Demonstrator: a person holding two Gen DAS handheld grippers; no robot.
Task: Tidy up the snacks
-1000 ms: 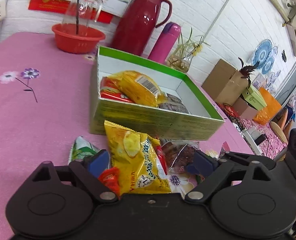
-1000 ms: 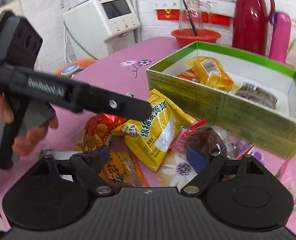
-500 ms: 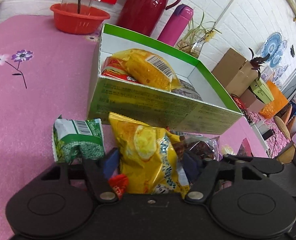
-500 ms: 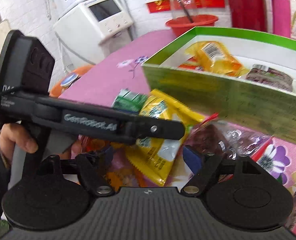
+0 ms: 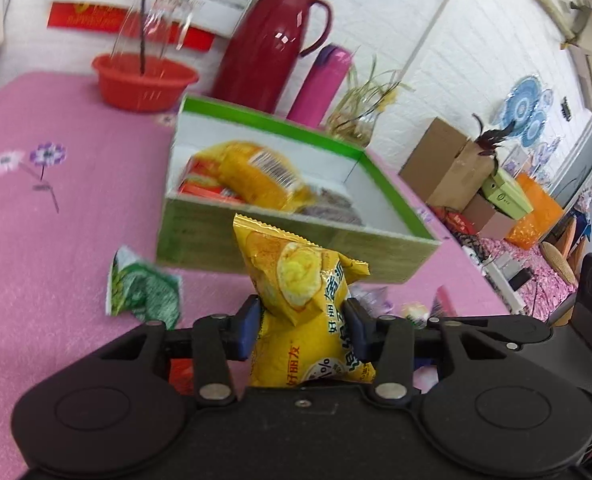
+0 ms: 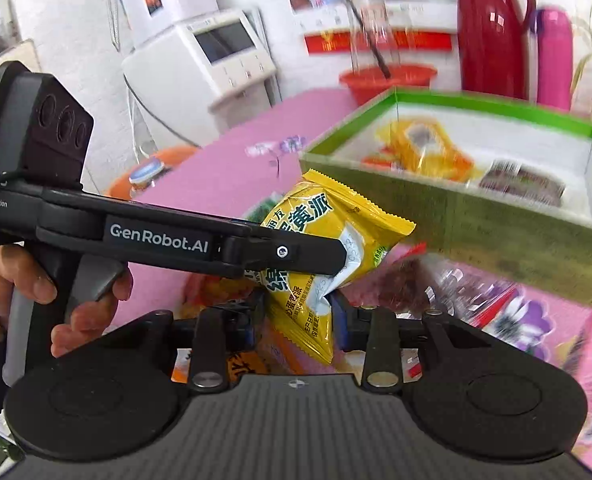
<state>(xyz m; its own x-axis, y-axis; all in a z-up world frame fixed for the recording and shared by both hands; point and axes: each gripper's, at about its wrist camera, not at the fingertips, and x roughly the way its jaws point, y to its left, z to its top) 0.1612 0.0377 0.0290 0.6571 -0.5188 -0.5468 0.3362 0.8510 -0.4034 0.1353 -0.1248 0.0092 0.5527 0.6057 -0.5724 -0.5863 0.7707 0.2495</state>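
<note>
A box (image 5: 296, 240) sits on the table (image 5: 56, 240); a snack pack (image 5: 256, 176) and a flat packet (image 5: 328, 208) lie inside it. At the box's 11 o'clock stands a basin (image 5: 144, 84), at 12 a jug (image 5: 272, 44), and just to the jug's 3 o'clock a flask (image 5: 320, 84). Before the box's near wall, a pouch (image 5: 304, 300) stands between the left gripper's (image 5: 302, 330) pads. At the pouch's 9 o'clock a small bag (image 5: 144, 288) lies on the table.
</note>
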